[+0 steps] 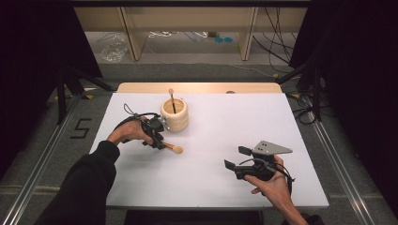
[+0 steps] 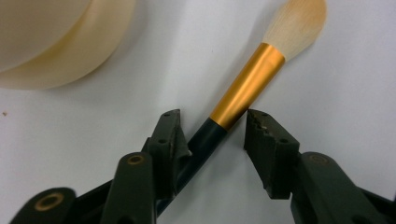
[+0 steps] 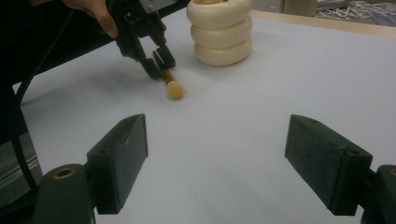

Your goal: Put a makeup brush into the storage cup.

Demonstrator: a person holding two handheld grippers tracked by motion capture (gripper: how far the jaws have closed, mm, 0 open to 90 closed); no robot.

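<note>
One brush (image 2: 247,84) lay framed by the left gripper (image 2: 212,123), jaws spread.
Next called for pinching; the right gripper (image 3: 215,158) gaped idle.

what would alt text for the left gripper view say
The left gripper straddles a makeup brush lying on the white table, its two black jaws open on either side of the dark handle just below the gold ferrule. The pale bristle tip points to the upper right, and the curved side of a cream ribbed holder fills the upper left corner.
</note>
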